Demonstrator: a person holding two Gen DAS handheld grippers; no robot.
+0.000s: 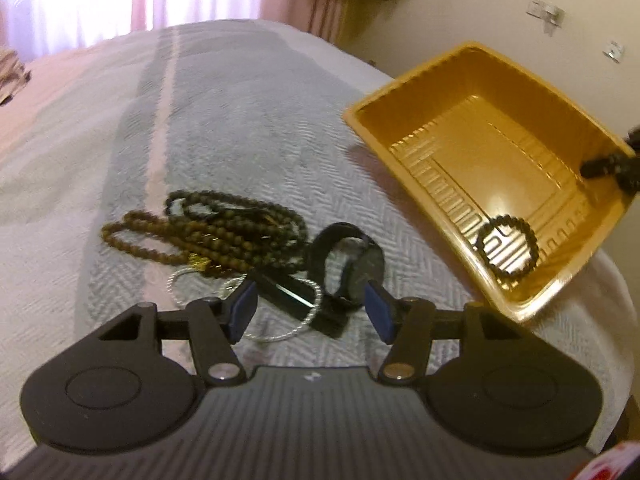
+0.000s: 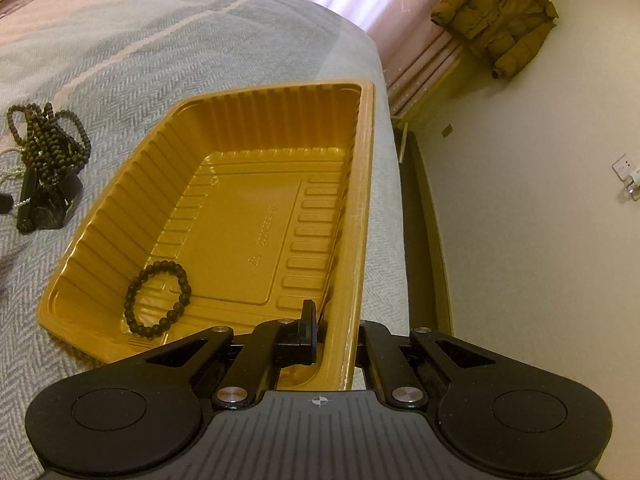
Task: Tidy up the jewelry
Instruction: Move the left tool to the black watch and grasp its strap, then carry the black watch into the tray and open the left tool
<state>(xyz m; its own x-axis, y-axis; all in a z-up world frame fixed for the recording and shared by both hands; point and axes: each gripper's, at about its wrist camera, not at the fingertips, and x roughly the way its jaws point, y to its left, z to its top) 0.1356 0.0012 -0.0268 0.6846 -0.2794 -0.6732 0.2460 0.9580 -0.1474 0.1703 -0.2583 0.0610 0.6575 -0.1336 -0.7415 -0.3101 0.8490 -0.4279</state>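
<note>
A yellow plastic tray (image 1: pixel 424 94) lies on the bed and holds one black bead bracelet (image 1: pixel 507 247). It also shows in the right wrist view (image 2: pixel 120 196) with the bracelet (image 2: pixel 158 300). My right gripper (image 2: pixel 332 332) is shut on the tray's near right rim. My left gripper (image 1: pixel 310 308) is open just above a pile of jewelry: brown and dark bead strings (image 1: pixel 208 232), a black watch (image 1: pixel 352 264) and a silver chain (image 1: pixel 280 330). The pile shows at the left in the right wrist view (image 2: pixel 48 148).
The bed has a grey and pink herringbone cover (image 1: pixel 240 112). Its edge drops off just right of the tray (image 2: pixel 384 200). A brown jacket (image 2: pixel 496 16) hangs by the pink curtains. Wall sockets (image 2: pixel 626 172) sit on the white wall.
</note>
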